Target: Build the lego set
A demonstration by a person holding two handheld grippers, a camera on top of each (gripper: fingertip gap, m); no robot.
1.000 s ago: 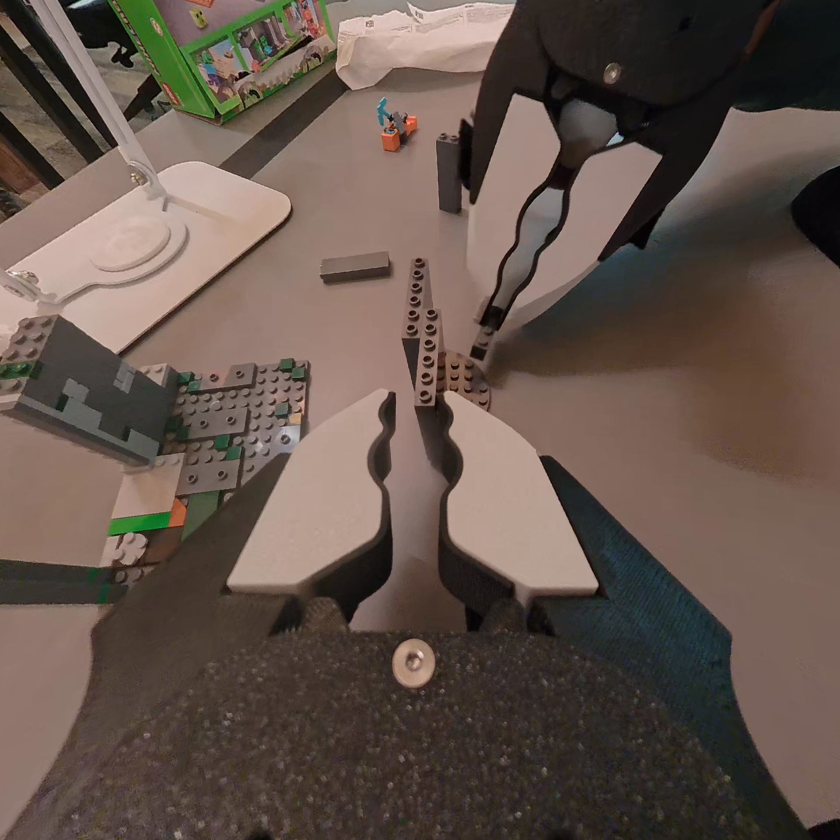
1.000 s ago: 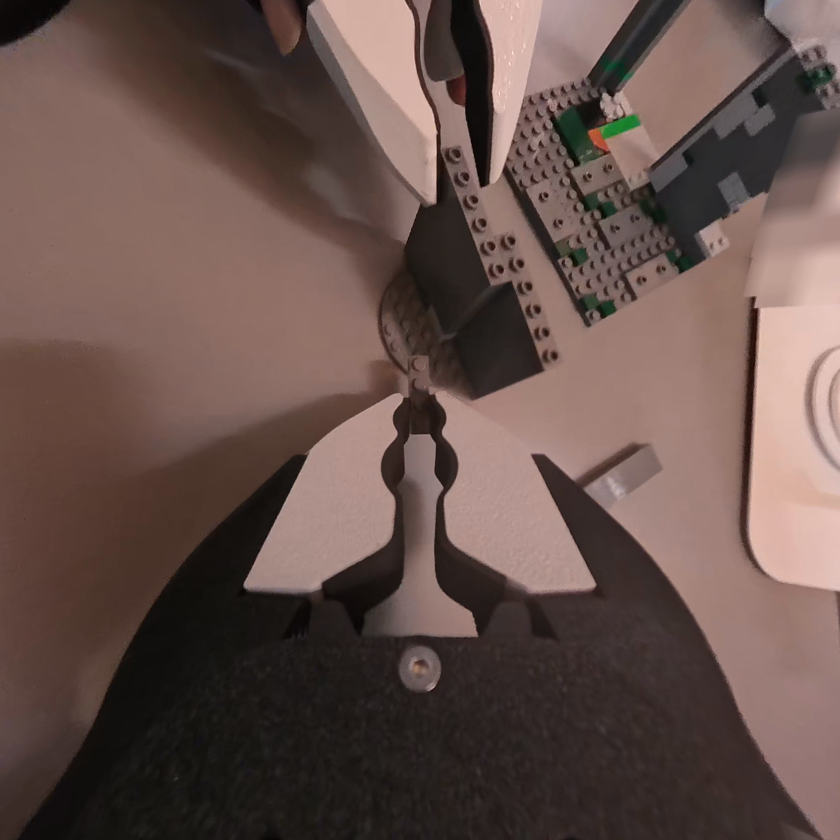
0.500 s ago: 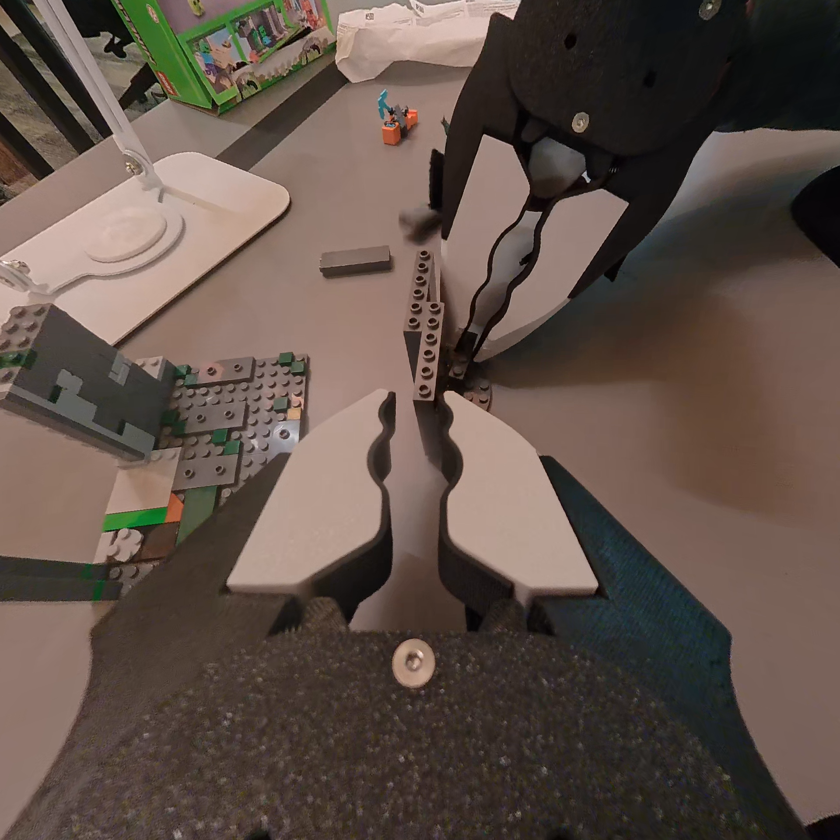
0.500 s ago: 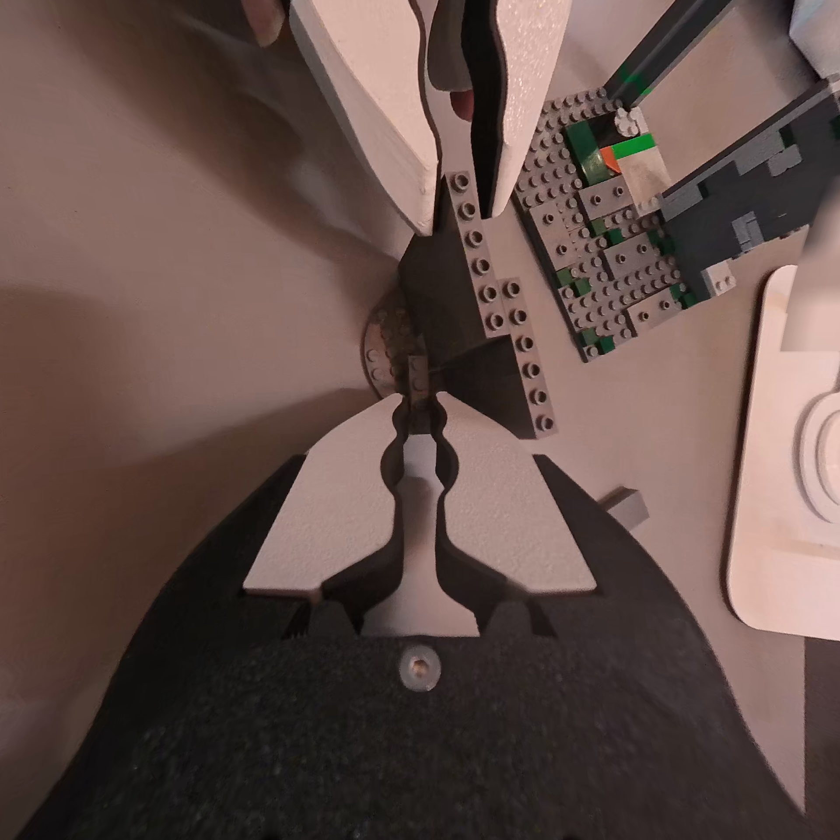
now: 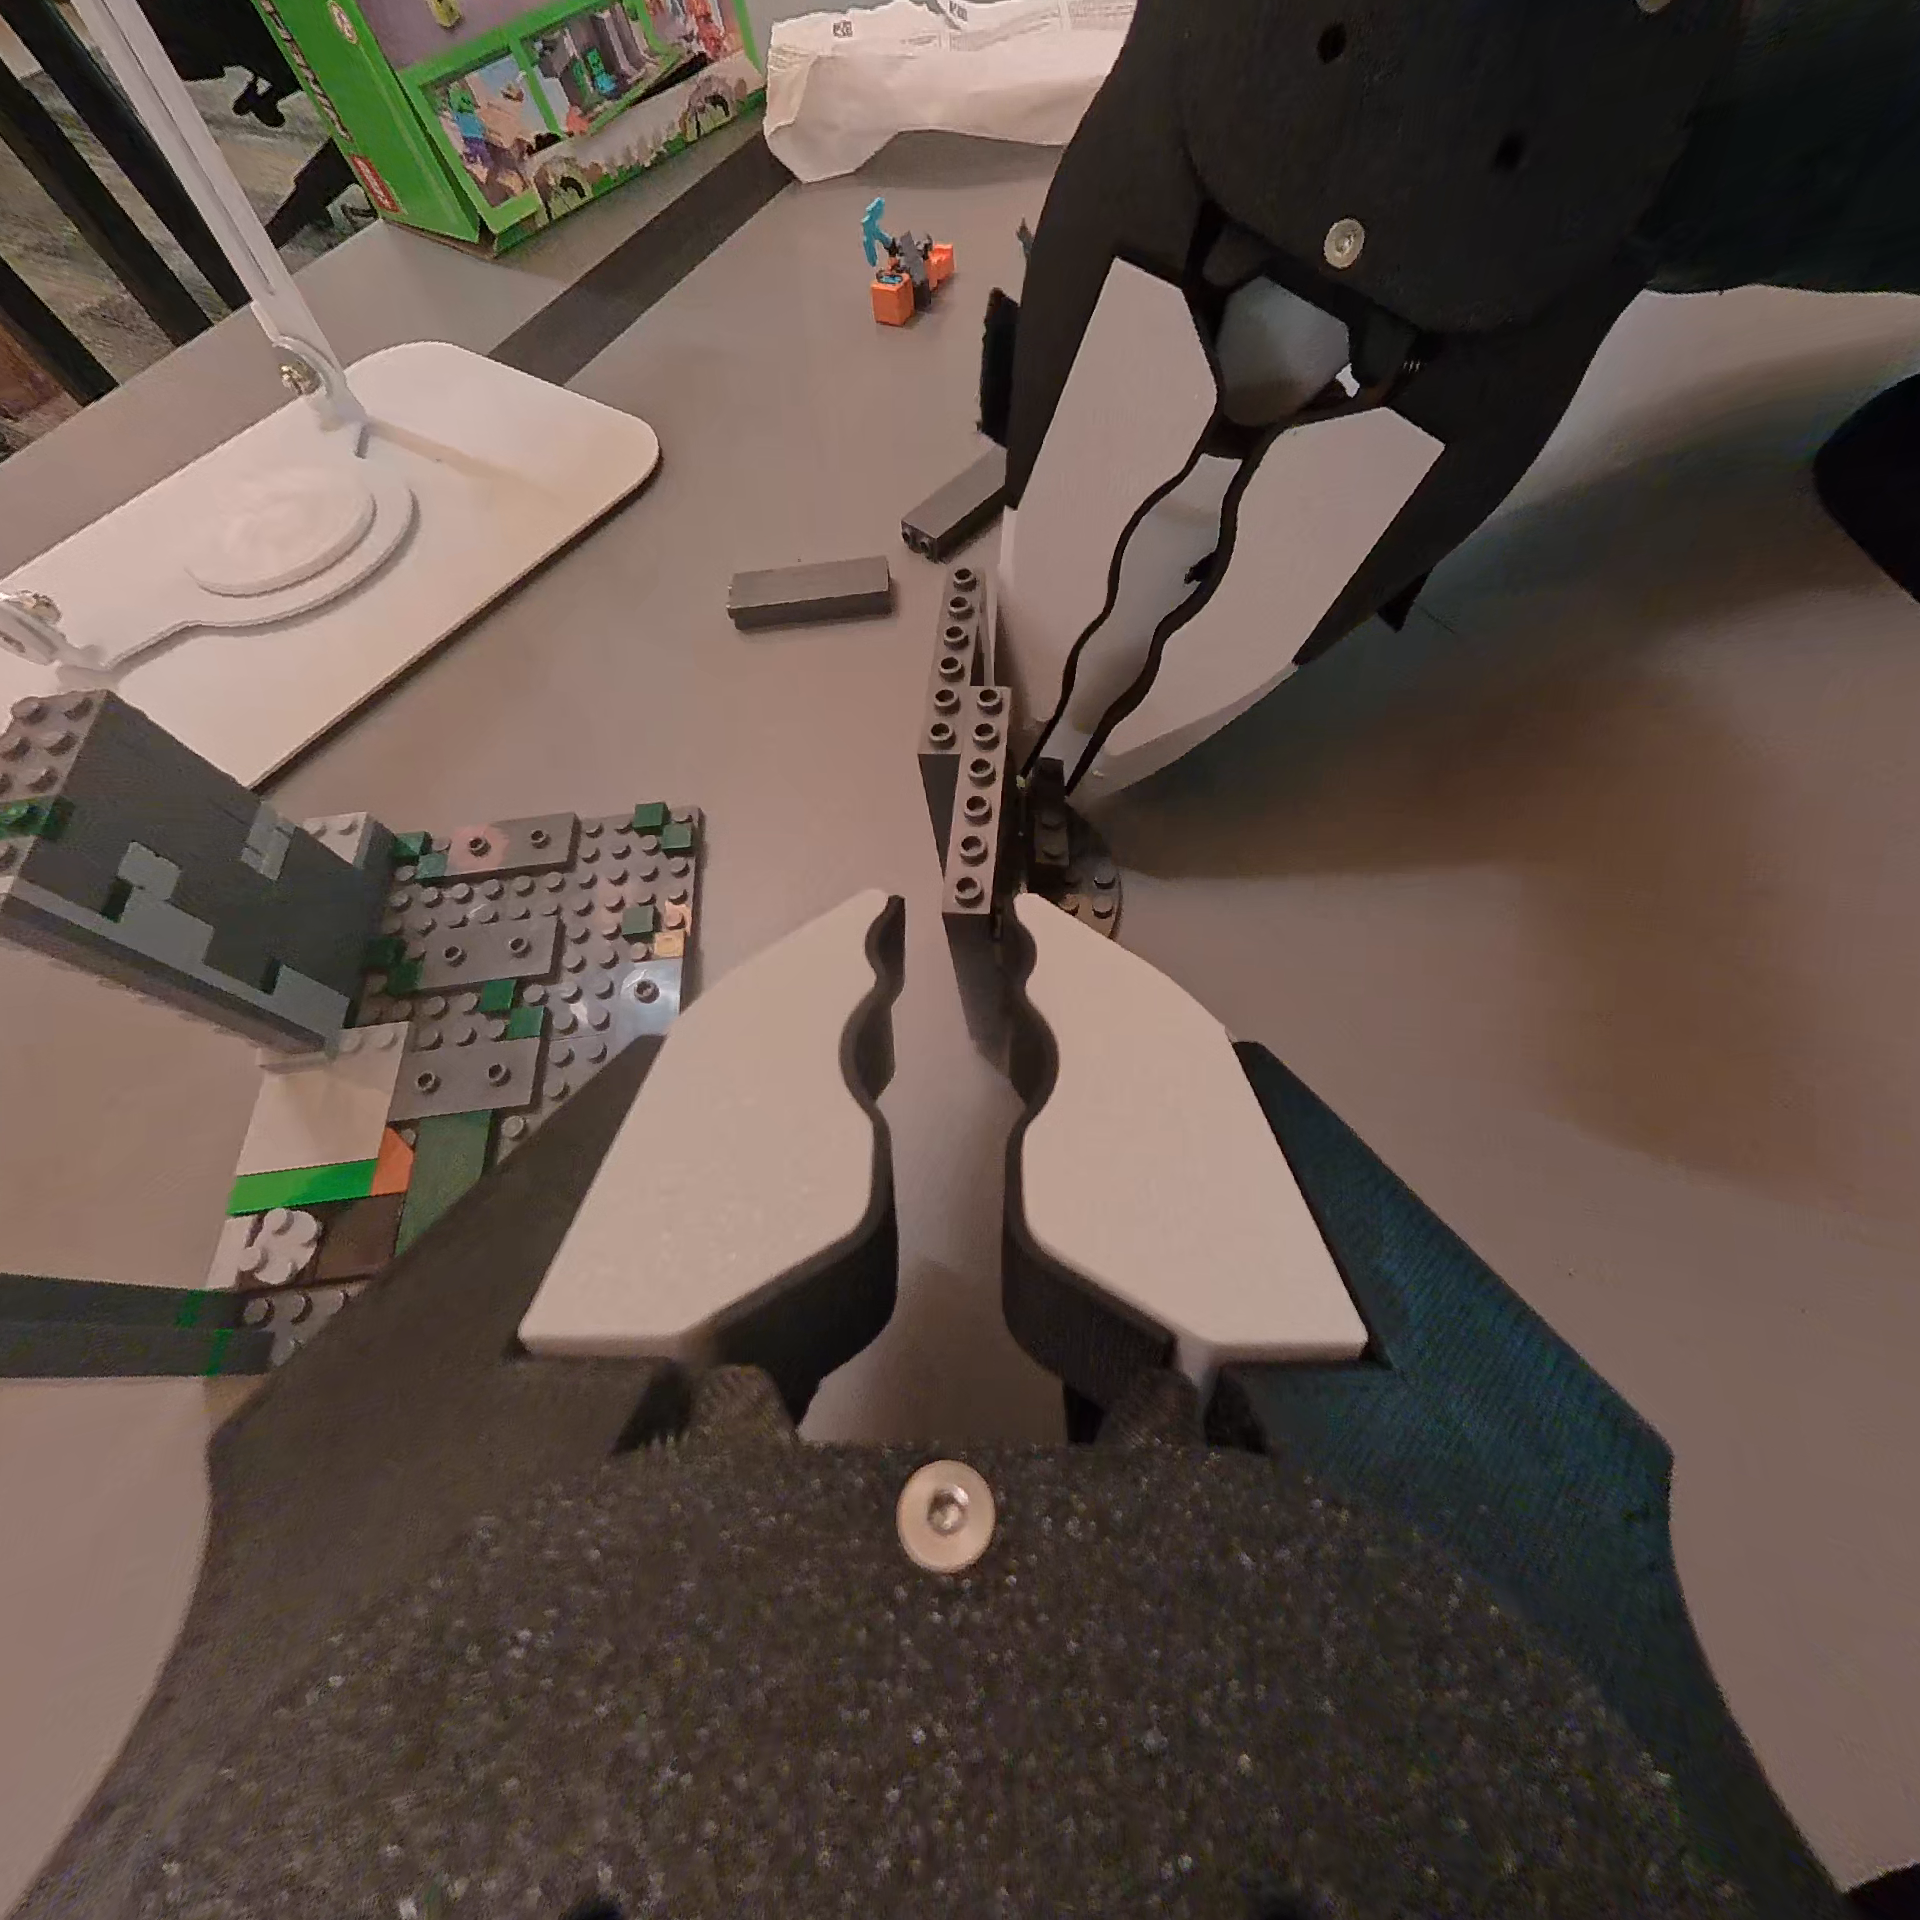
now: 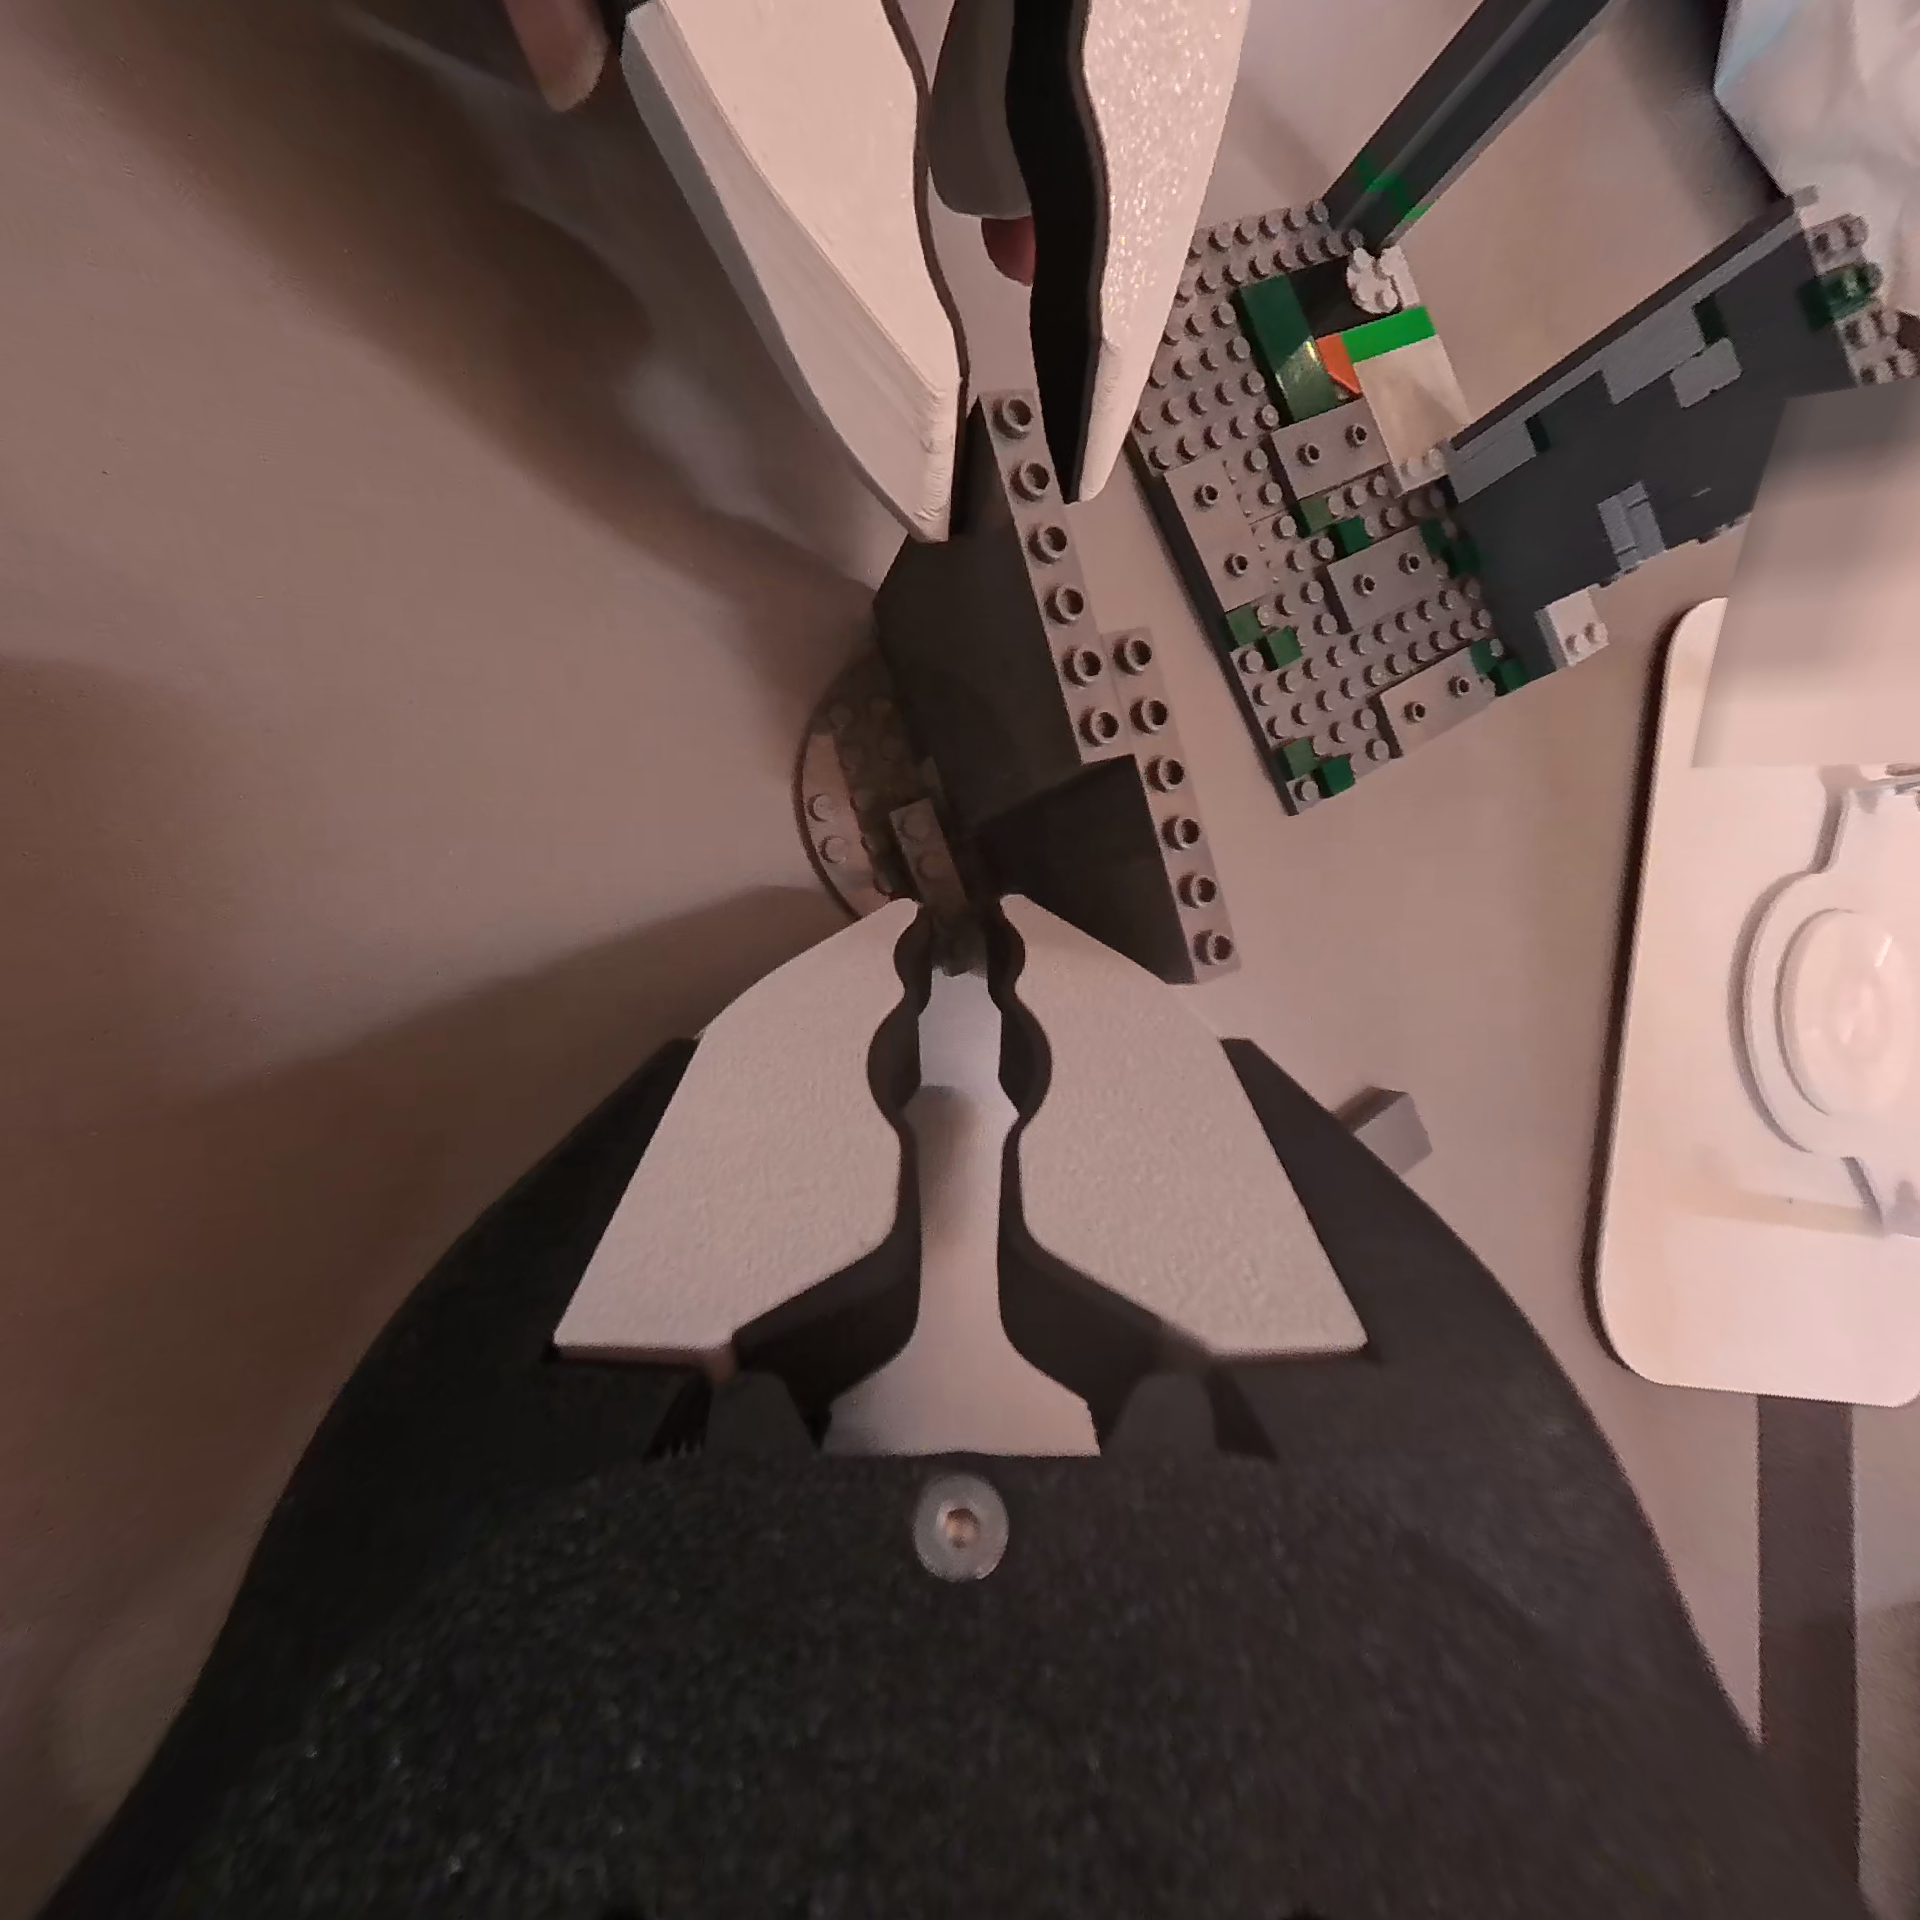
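Toppled since earlier: dark brick [image 5: 954, 511] (behind right gripper [image 5: 1049, 774]).

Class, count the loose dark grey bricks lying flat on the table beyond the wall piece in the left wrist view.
2: one long brick lies alone mid-table; another lies beside the right claw, which partly covers it. More may be hidden.

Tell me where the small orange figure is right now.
In the left wrist view, the small orange figure stands on the grey table at the far end, between the green box to its left and the right tool's black body to its right.
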